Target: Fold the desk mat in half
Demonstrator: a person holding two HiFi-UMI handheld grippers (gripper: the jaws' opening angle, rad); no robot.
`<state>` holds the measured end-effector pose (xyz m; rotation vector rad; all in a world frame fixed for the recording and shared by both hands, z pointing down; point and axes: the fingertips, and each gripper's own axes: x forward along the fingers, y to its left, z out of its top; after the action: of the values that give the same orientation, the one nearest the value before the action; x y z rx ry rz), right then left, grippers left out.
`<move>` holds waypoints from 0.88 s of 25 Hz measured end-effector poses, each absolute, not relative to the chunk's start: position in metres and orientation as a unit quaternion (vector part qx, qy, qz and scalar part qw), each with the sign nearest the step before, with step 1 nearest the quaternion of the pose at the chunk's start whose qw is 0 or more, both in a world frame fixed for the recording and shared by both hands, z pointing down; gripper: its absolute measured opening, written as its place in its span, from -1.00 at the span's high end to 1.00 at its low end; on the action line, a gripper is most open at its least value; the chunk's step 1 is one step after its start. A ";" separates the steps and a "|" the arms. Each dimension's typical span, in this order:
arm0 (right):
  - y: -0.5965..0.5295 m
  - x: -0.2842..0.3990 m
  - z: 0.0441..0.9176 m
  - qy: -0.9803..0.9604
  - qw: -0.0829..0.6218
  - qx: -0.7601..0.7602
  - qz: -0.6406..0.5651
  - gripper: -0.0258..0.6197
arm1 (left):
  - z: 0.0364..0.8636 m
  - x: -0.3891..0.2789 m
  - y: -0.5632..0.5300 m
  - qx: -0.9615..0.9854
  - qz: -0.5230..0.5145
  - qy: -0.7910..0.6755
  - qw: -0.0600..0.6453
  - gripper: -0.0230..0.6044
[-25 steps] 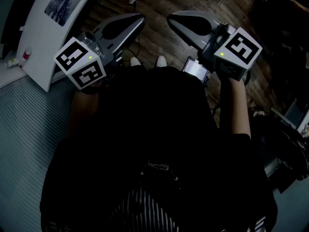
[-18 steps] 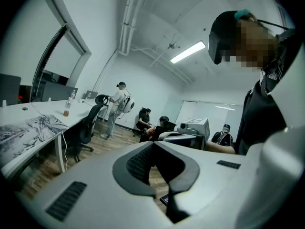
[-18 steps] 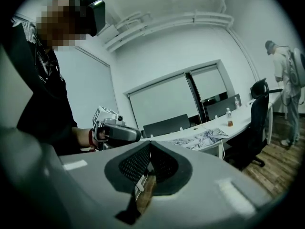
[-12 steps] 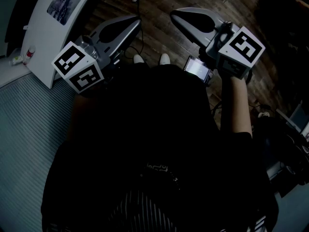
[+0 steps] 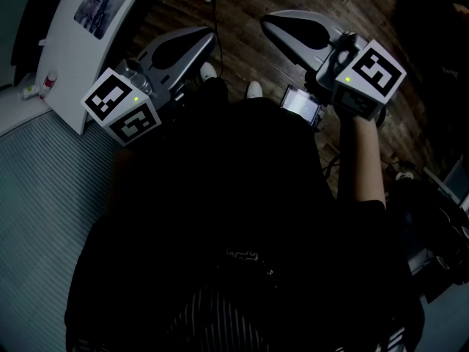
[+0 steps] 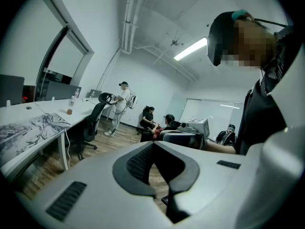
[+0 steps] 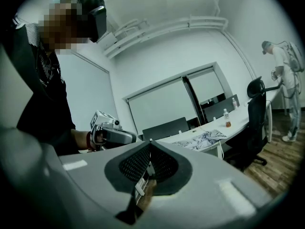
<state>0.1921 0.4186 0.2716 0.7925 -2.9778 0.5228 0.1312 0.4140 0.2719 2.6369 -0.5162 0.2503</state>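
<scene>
- At ten o'clock in the head view I see a white desk [image 5: 67,86]. The desk mat [image 5: 99,4], printed with a grey ink-style pattern, lies flat on its top, well apart from both grippers.
- In the left gripper view the mat sits at nine o'clock. A bottle [image 6: 71,106] stands farther along the desk, and a black office chair [image 6: 93,123] is just beside it.
- My left gripper [image 5: 212,32] hangs over the wooden floor [image 5: 242,50], its tip aimed toward one o'clock. Its own view shows the jaws clenched tip to tip, with nothing between them.
- Between the two grippers, at twelve o'clock, the person's white shoes [image 5: 254,89] show past the dark clothing.
- My right gripper [image 5: 266,20] is held out level with the left one, its tip aimed toward eleven o'clock. Its jaws are also clenched on nothing.
- In the right gripper view the mat lies at three o'clock on the desk, beyond the closed jaw tips and far from them.
</scene>
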 end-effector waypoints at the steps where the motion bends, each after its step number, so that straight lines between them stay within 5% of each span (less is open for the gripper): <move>1: 0.418 0.193 0.271 -0.952 0.010 0.256 0.167 0.91 | 0.272 0.132 0.412 0.954 0.091 -0.185 0.220 0.93; 22: 0.272 0.145 0.230 -0.930 0.041 0.343 0.126 0.91 | 0.255 0.092 0.257 0.971 0.055 -0.091 0.215 0.93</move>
<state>0.1452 0.2716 0.2300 1.0502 -2.8484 0.3851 0.0924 0.2573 0.2550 2.6926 -0.2523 0.1514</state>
